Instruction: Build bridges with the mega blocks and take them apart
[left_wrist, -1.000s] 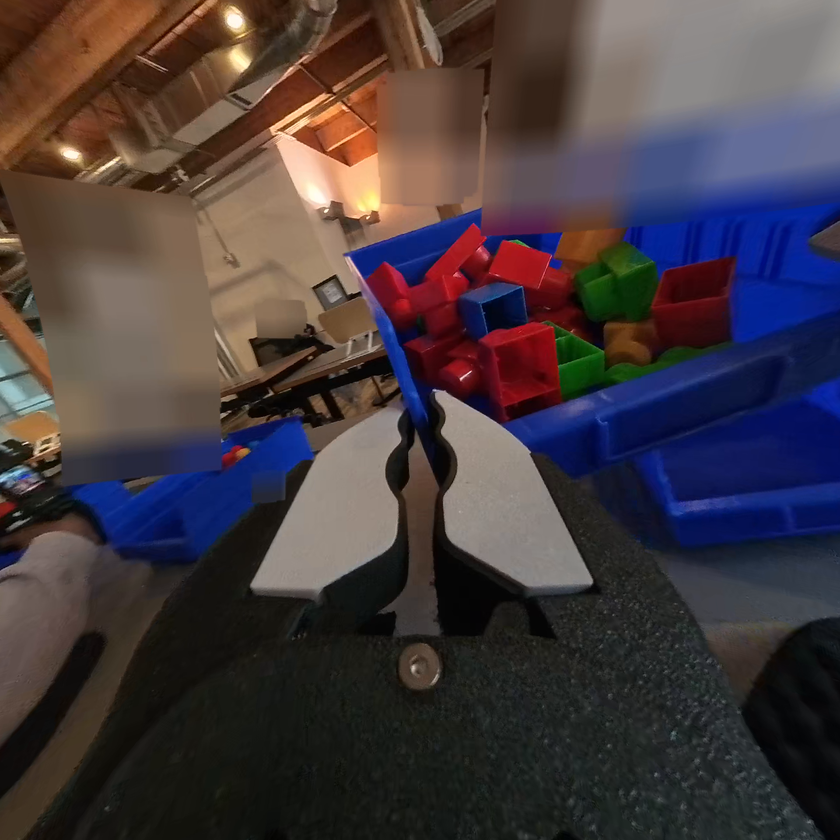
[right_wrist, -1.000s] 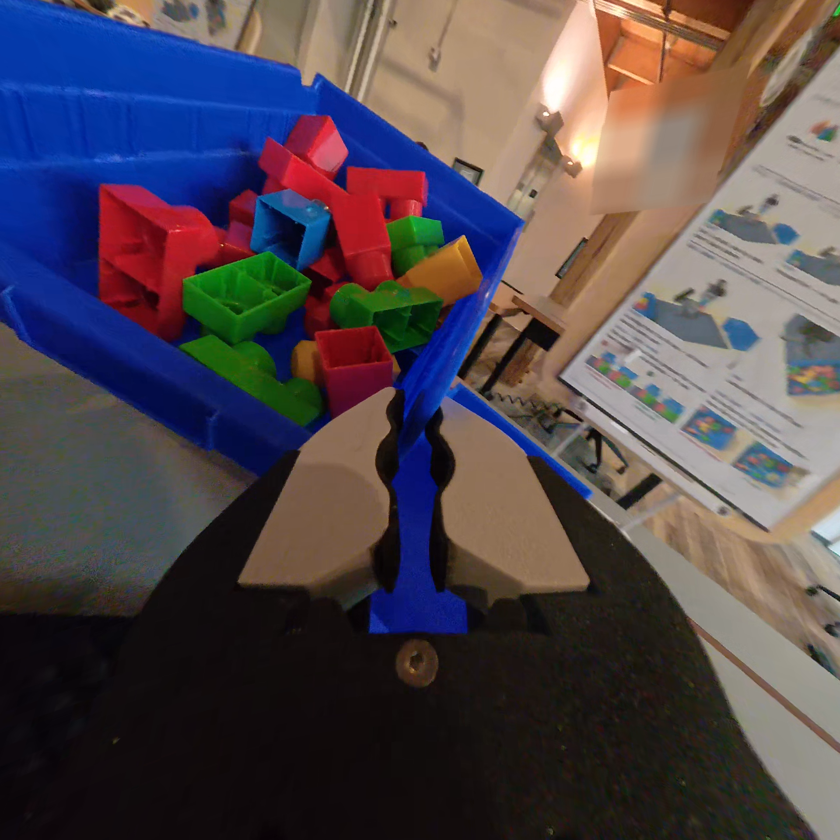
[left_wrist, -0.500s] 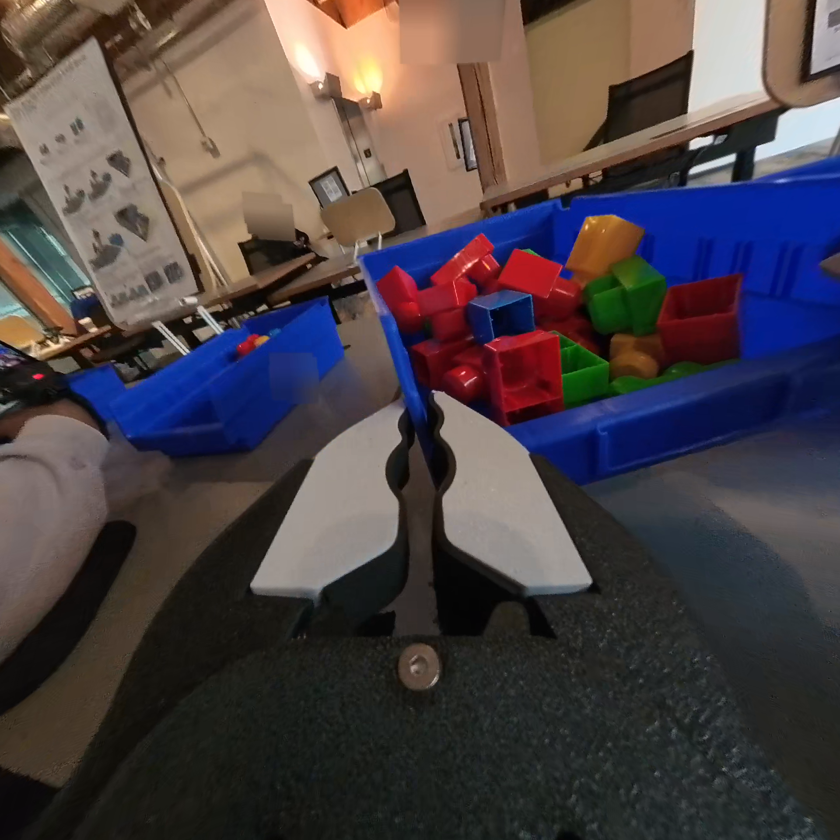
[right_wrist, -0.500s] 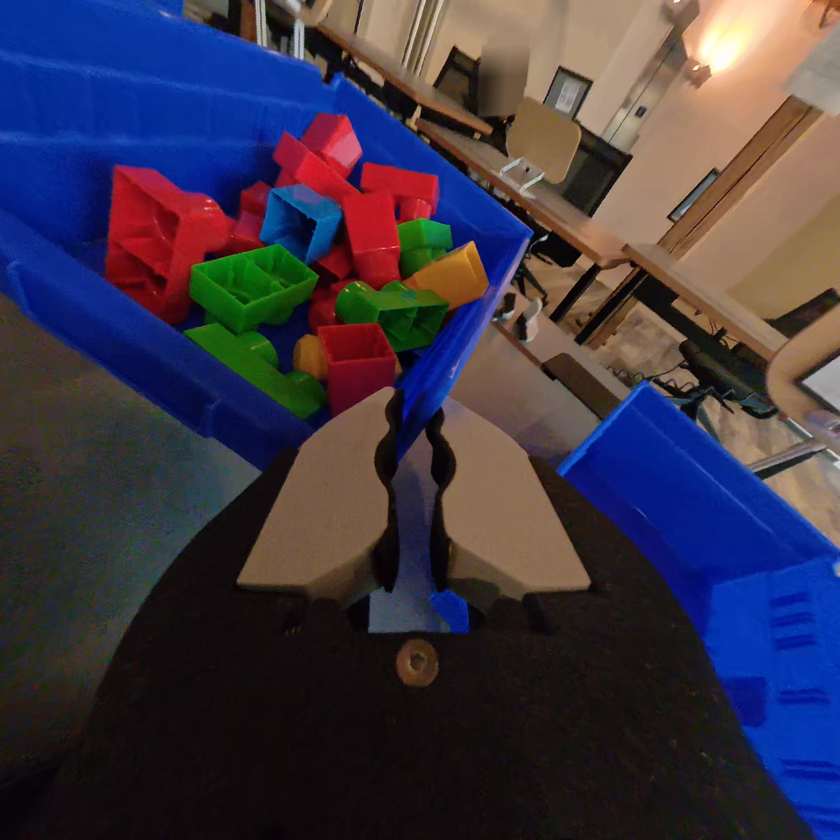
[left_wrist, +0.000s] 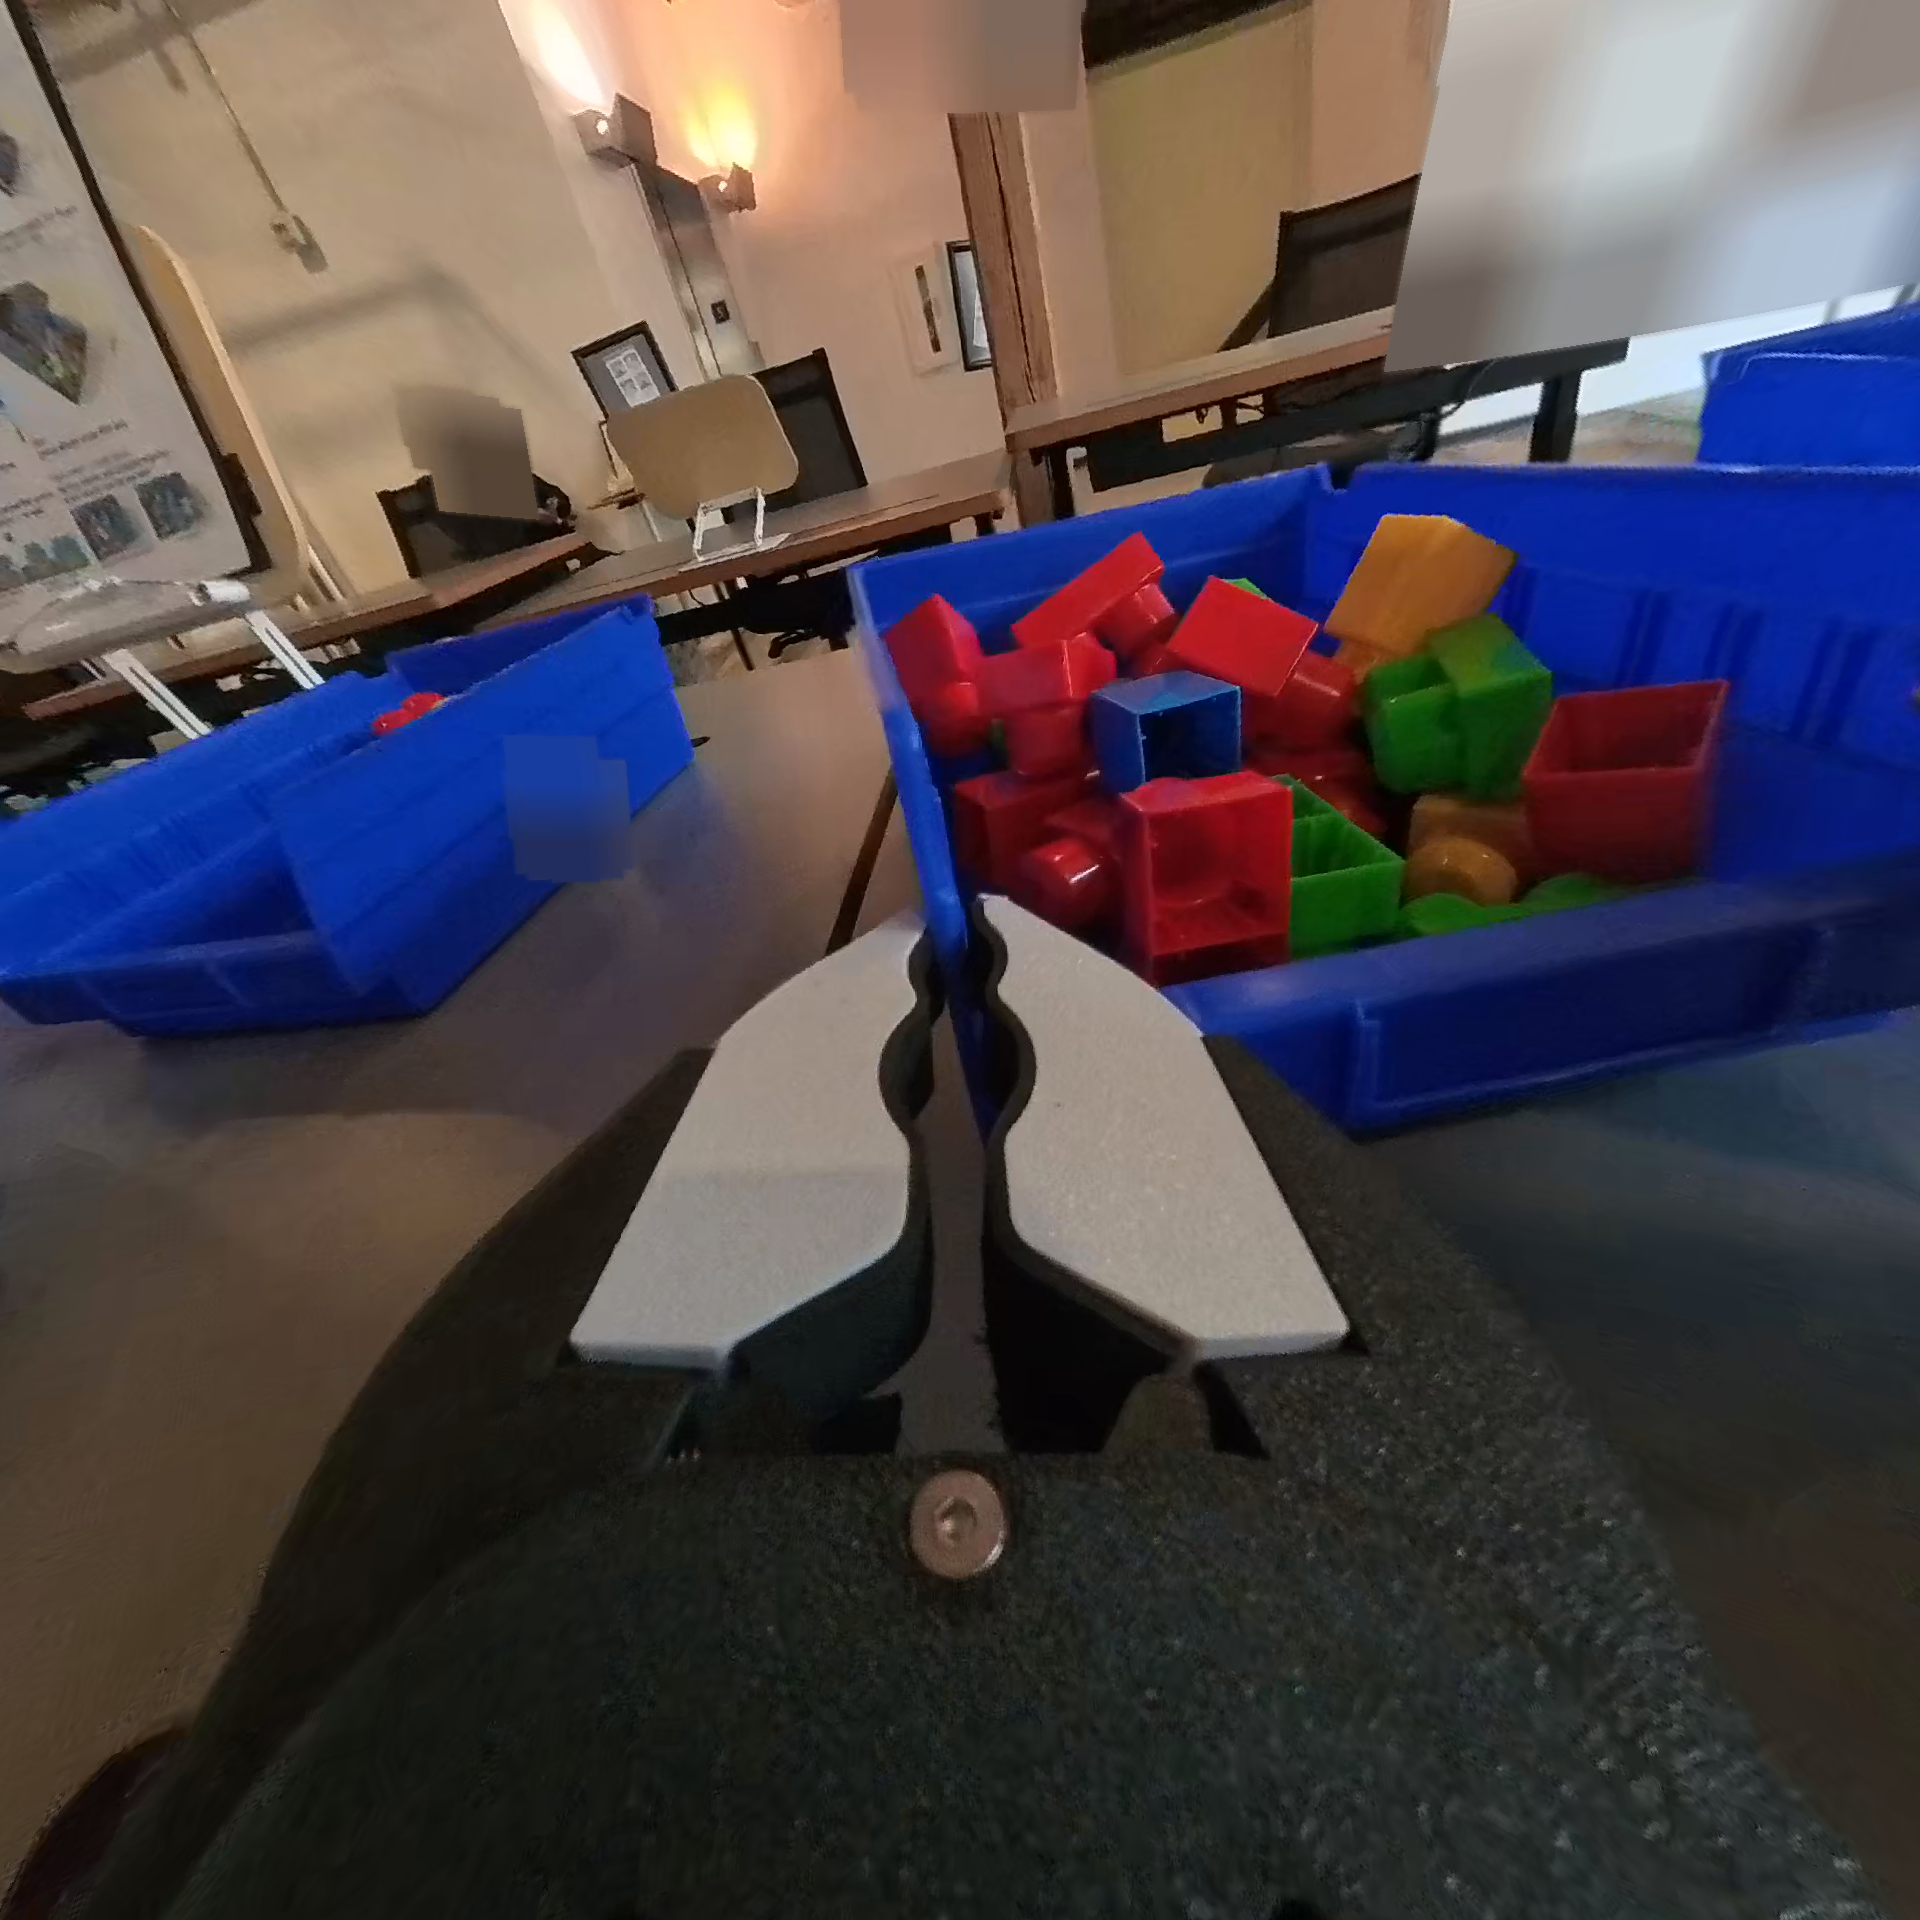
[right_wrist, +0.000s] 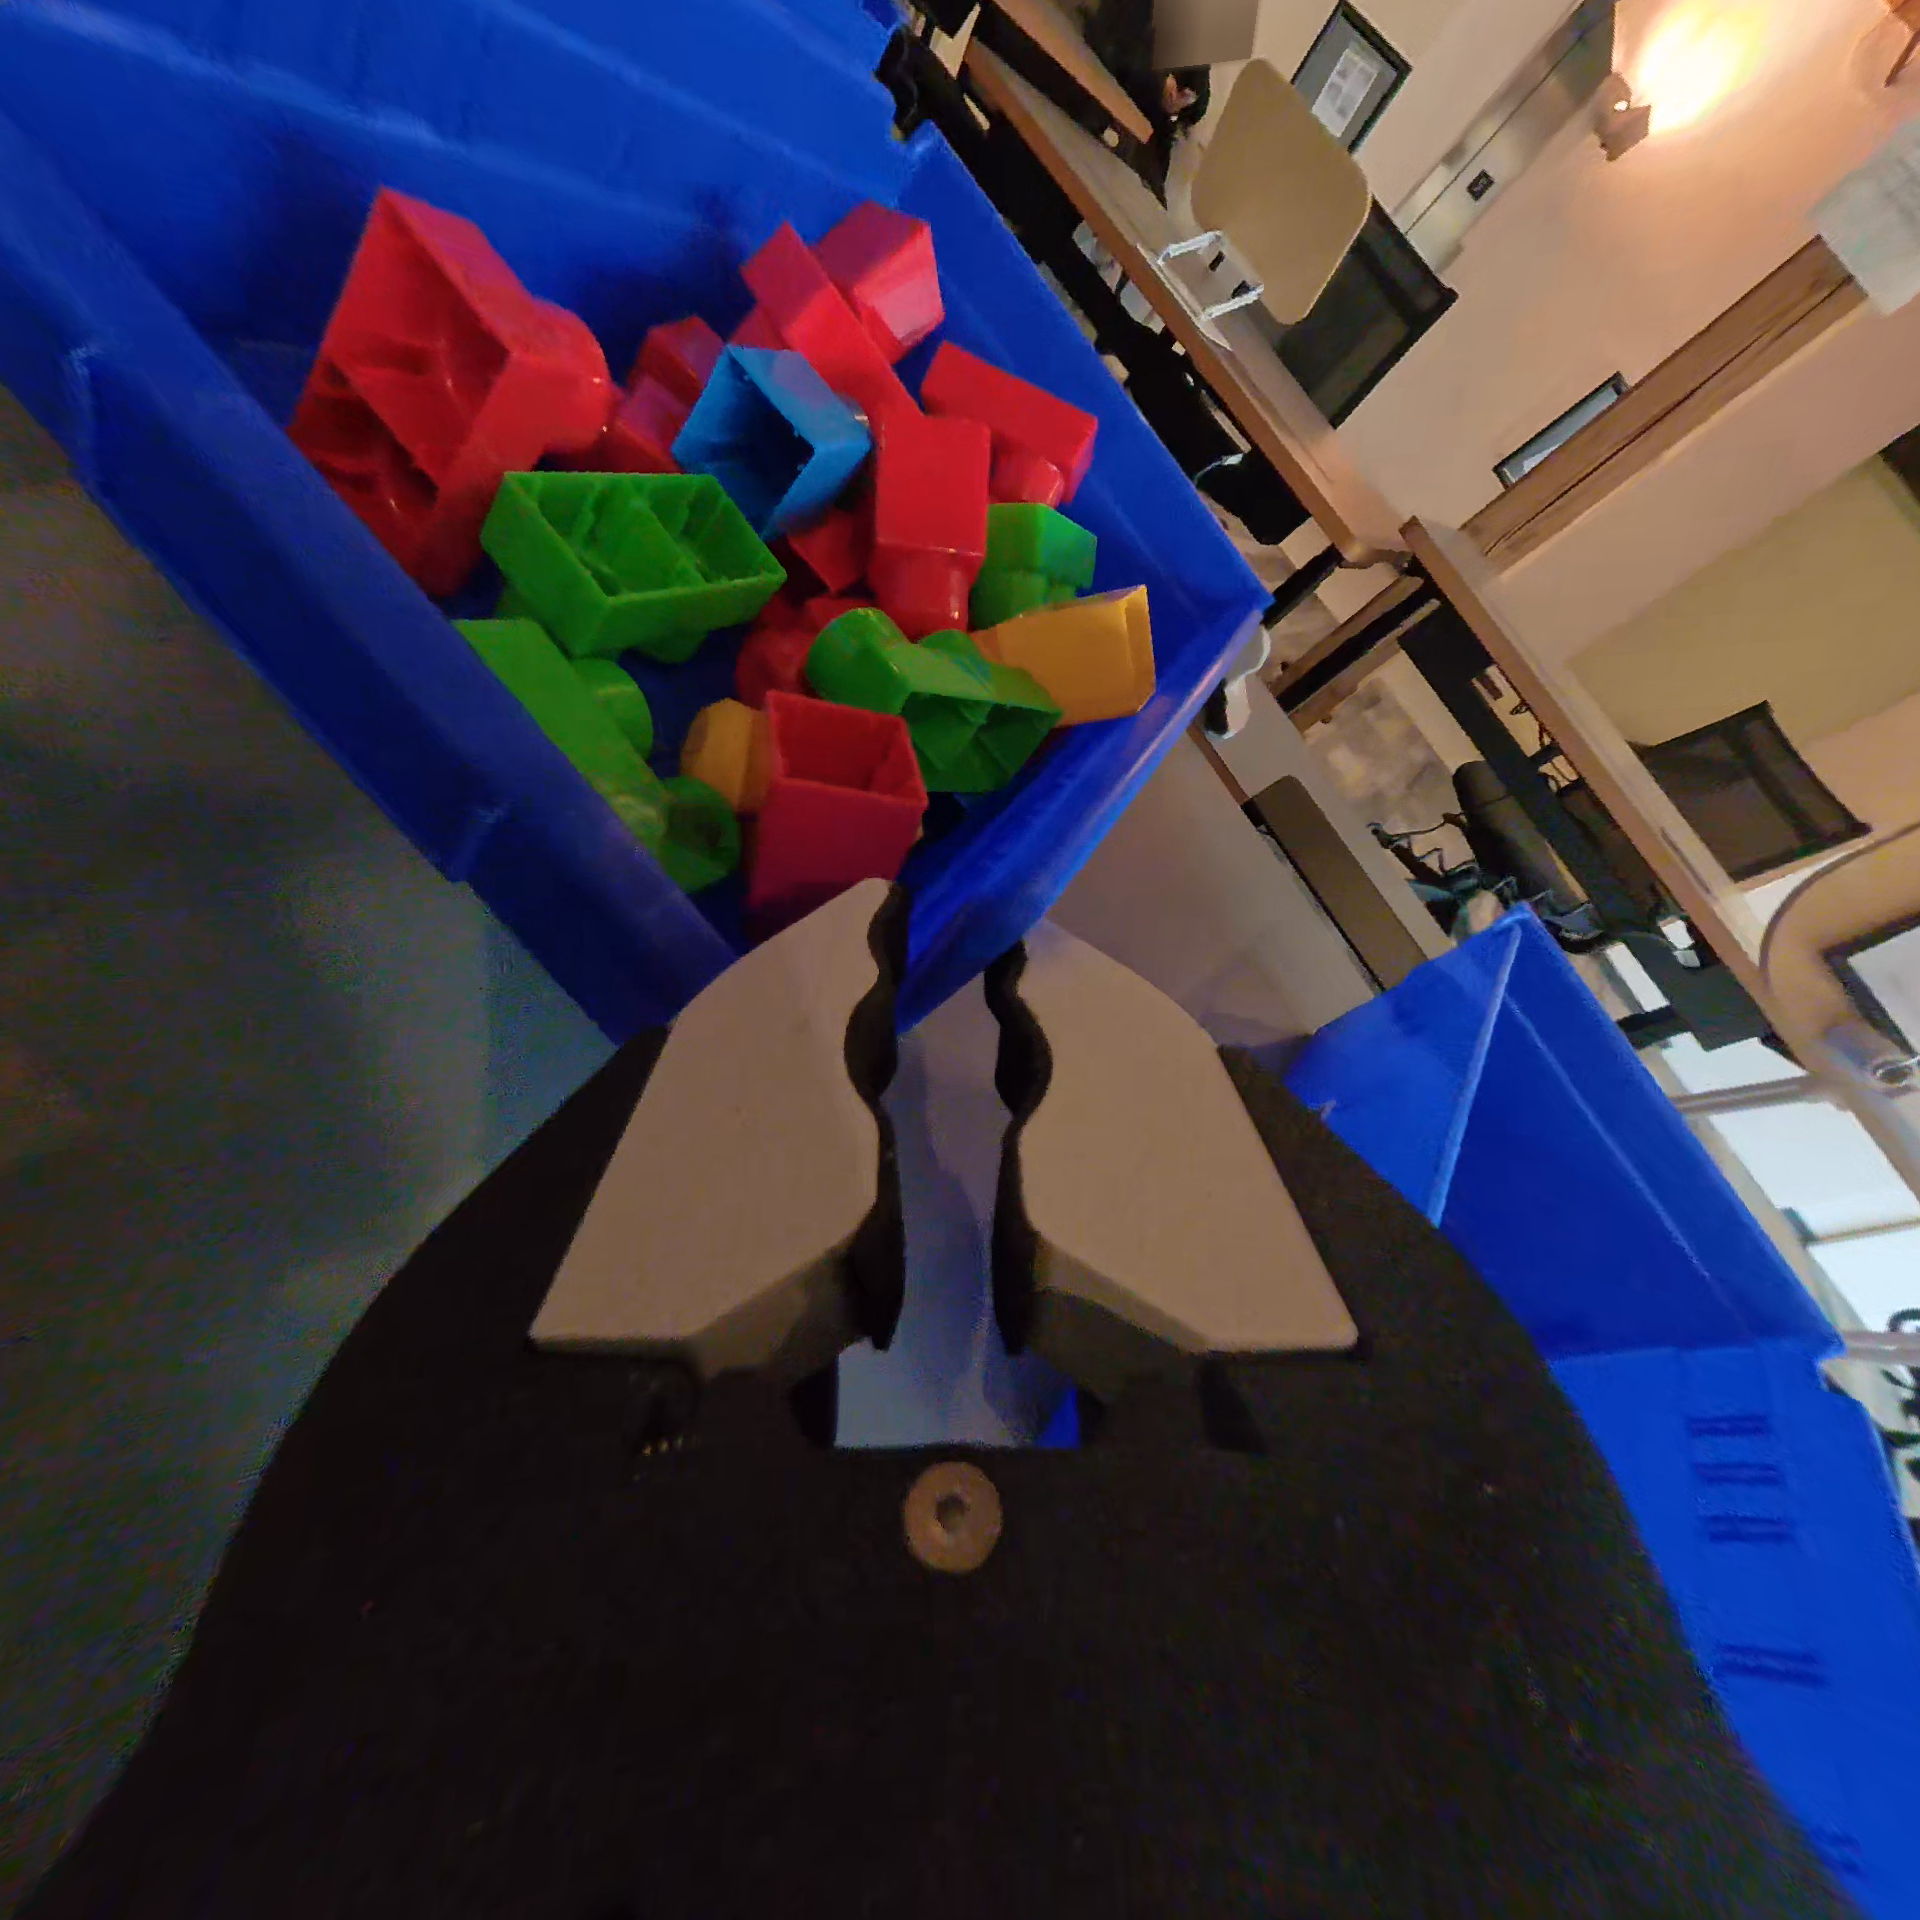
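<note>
- Office-like room behind: long wooden desks, chairs, wall lamps, a poster board at far left; work surface is a dark grey tabletop (left_wrist: 1558, 1247).
- Blue plastic bin (left_wrist: 1558, 997) sits on the tabletop, full of loose red, green, yellow and blue plastic mega blocks (left_wrist: 1195, 862), jumbled, none joined into a bridge that I can see.
- Left gripper (left_wrist: 958, 930): grey fingers nearly together, clamped on the near-left corner wall of the blue plastic bin; wall edge runs straight between the pads.
- Right gripper (right_wrist: 948, 925): fingers a narrow gap apart with the bin's near-right corner wall between the tips; looks like a pinch on the rim, but contact on the right finger is hard to confirm.
- Second blue plastic bin (left_wrist: 343, 831) stands well apart at left, a few small red pieces inside; another blue bin (right_wrist: 1621, 1247) lies just right of the right gripper.
- Step, as a judgement: setup — both grippers hold the block bin by its two near corners, positioning it; building not yet begun.
- Next move likely calls for letting go of the rim, opening wide, reaching into the pile for a top block such as the red square block (left_wrist: 1205, 873) near the left corner.
- Risk: jumbled blocks may shift when one is pulled.
</note>
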